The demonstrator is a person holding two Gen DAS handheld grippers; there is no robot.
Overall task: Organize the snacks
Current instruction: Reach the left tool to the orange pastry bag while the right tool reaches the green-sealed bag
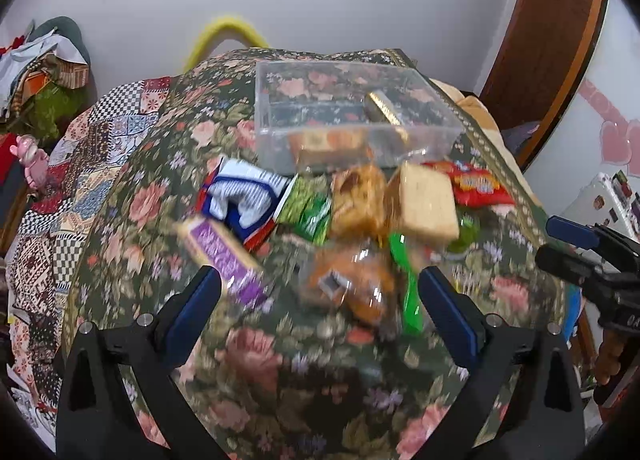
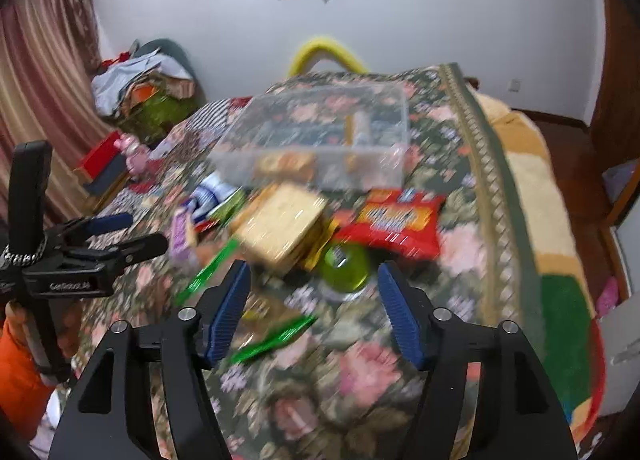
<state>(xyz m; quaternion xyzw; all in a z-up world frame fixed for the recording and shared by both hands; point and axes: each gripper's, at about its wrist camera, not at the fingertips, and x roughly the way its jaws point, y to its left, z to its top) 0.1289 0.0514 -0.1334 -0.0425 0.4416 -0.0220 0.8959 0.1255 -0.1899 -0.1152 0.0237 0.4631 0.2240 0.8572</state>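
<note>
A clear plastic box (image 1: 352,116) stands at the far side of the floral cloth, with a gold packet (image 1: 384,108) and a biscuit pack (image 1: 324,140) inside. In front of it lies a heap of snacks: a blue-white packet (image 1: 244,196), a purple box (image 1: 224,256), a cracker pack (image 1: 428,200), a red bag (image 1: 476,182) and a clear bag of orange snacks (image 1: 352,284). My left gripper (image 1: 318,276) hangs open over that clear bag, holding nothing. My right gripper (image 2: 314,268) is open and empty, just short of a round green item (image 2: 346,270) and the cracker pack (image 2: 280,228). Both views are blurred.
Loose green sticks (image 2: 276,338) lie on the cloth near me. The cloth's braided border (image 2: 484,180) marks the right edge, with a drop to the floor beyond. A clothes pile (image 1: 44,72) and a pink toy (image 1: 34,164) sit at the left. A yellow hoop (image 1: 224,32) rises behind the box.
</note>
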